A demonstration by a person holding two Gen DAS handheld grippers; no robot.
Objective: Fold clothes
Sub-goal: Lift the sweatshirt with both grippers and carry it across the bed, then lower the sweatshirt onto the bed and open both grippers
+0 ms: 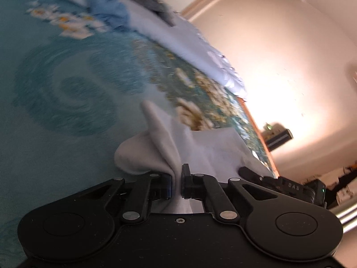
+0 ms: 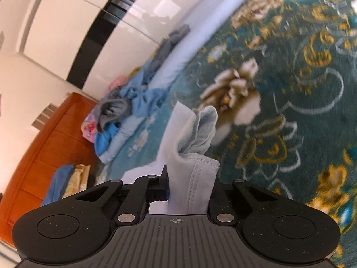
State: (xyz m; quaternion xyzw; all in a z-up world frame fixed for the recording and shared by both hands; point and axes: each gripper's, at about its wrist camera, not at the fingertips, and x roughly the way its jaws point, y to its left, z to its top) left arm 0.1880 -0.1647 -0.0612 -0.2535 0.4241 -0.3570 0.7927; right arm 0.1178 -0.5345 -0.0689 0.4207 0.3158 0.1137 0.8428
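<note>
A pale grey-blue garment (image 1: 169,147) lies bunched on the teal flowered bedspread (image 1: 67,116). My left gripper (image 1: 177,183) is shut on a pinched fold of it, the cloth squeezed between the two black pads. In the right wrist view the same garment (image 2: 194,147) shows a stitched hem, and my right gripper (image 2: 189,187) is shut on that edge; its right finger is hidden behind the cloth. The other gripper's black body (image 1: 290,185) shows at the garment's right side in the left wrist view.
A heap of blue, grey and pink clothes (image 2: 120,109) sits at the far side of the bed beside a pale sheet (image 1: 189,40). An orange wooden cabinet (image 2: 44,151) and white wardrobe doors (image 2: 78,29) stand beyond. The bed's edge (image 1: 261,138) runs near the wall.
</note>
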